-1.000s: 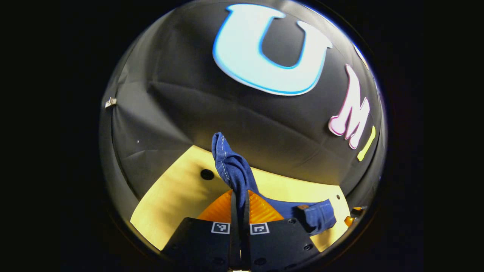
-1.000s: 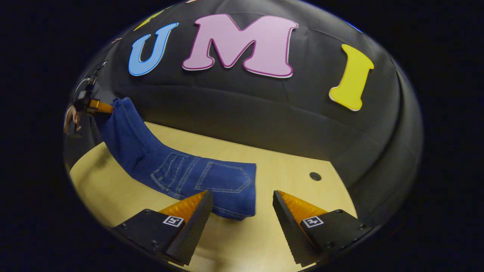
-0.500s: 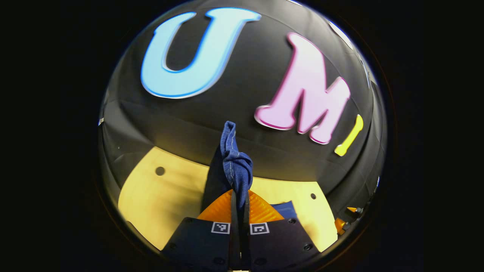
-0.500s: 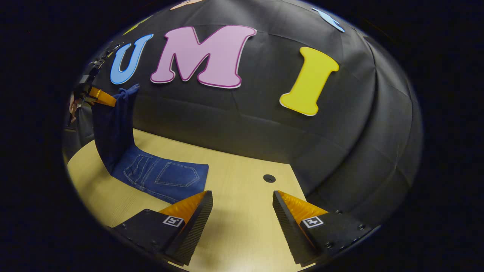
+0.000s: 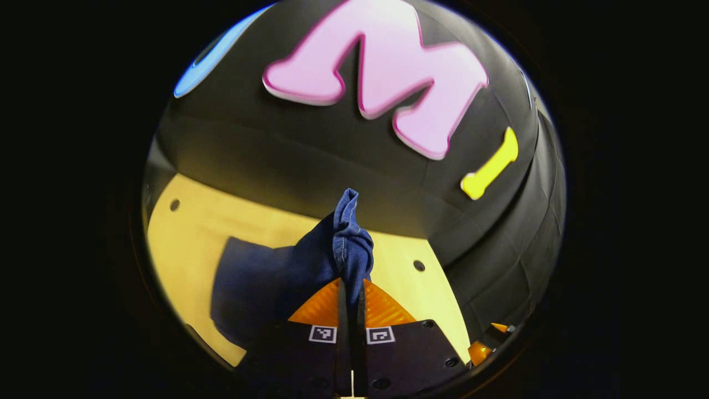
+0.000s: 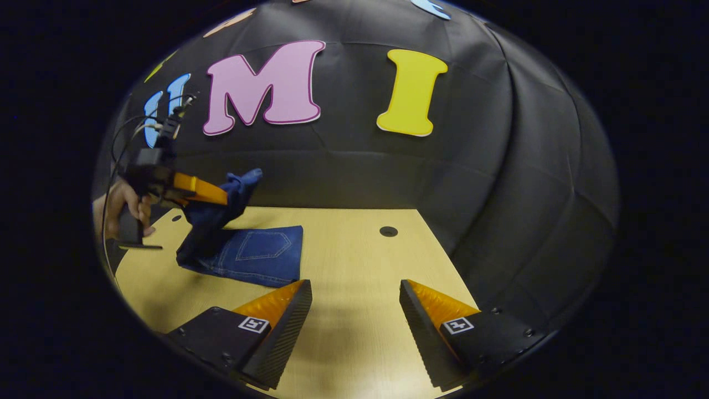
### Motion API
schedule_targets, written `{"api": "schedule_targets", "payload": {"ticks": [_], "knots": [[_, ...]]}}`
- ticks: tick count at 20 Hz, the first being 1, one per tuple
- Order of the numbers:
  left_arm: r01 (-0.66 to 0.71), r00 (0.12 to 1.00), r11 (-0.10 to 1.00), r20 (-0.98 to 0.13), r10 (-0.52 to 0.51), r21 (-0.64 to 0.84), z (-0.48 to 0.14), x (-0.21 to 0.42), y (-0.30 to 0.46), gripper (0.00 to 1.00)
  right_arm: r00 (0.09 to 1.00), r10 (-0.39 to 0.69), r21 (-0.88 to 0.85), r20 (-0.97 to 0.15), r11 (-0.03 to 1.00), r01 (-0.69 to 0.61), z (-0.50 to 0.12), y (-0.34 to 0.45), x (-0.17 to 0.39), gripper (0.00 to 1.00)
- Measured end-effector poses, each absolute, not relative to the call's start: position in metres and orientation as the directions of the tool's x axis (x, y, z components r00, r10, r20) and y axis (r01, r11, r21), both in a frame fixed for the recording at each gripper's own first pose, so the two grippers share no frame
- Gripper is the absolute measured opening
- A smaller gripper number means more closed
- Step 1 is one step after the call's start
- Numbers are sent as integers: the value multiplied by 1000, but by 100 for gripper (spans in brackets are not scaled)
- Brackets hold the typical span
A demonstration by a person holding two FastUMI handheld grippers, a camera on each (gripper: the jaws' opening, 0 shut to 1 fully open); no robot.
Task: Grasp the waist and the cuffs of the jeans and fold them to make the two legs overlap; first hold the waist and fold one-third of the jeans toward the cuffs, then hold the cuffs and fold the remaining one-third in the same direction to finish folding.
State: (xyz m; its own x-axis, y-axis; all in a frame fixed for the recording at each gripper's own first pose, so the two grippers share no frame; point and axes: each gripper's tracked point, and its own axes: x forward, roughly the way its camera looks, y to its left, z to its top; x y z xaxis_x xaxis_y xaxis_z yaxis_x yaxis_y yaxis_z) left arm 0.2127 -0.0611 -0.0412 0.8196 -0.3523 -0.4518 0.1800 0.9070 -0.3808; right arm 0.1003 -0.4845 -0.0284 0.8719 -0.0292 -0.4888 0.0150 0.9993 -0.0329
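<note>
- Spanning most of both views, pale wood table point(image 6: 354, 266) w/ a round hole in it lies ahead of and under both tongs.
- Jeans point(image 6: 260, 255) sit on the table, ahead-left of the right gripper point(image 6: 354, 310); folded part lies flat, back pocket up, cuff end lifted off the board.
- Left gripper point(image 5: 350, 302) is clenched on the bunched cuffs point(image 5: 349, 244); denim sticks up straight past its fingertips, rest of the cloth hangs down-left of them onto the table. From the right gripper view, same tool point(image 6: 199, 191) shows held by a hand point(image 6: 119, 208), above the near-left edge of the folded part.
- Right gripper hangs released, jaws wide apart, nothing between them, well apart from the jeans.
- Step in hand, prob: last third, cuffs carried over the folded stack.
- To do it well: keep cuffs pinched till over the far edge of the pocket panel; travel low & flat so cloth lays w/o bunching; line up cuff edge w/ stack edge, then let go. Free tool could pin the stack so it won't drag.
- Risk: one-point pinch lets the legs twist, so the top layer may land skewed.
- Writing: small square black/white marker tags point(image 6: 253, 324) on the finger bases; no brand or label readable on the denim.
</note>
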Motion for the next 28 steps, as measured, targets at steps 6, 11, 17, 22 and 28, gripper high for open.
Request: {"api": "schedule_targets", "payload": {"ticks": [6,11,17,22,28], "knots": [[239,768,899,-495,-406,-367,-77,199,-103,22,864,-48,9,-502,998,60,-33,-498,90,97],[235,838,910,-403,-368,-343,-38,180,-78,81,879,-47,-4,-475,999,51,-10,-497,84,98],[250,916,925,-240,-322,-286,35,81,-7,81,914,-33,-11,-404,999,31,41,-472,68,97],[186,972,955,-97,-213,-231,92,-22,72,81,957,-23,-25,-289,1000,16,107,-436,28,97],[42,995,991,97,-29,-127,131,-160,124,81,982,89,1,-165,996,-90,157,-362,-61,97]]}}
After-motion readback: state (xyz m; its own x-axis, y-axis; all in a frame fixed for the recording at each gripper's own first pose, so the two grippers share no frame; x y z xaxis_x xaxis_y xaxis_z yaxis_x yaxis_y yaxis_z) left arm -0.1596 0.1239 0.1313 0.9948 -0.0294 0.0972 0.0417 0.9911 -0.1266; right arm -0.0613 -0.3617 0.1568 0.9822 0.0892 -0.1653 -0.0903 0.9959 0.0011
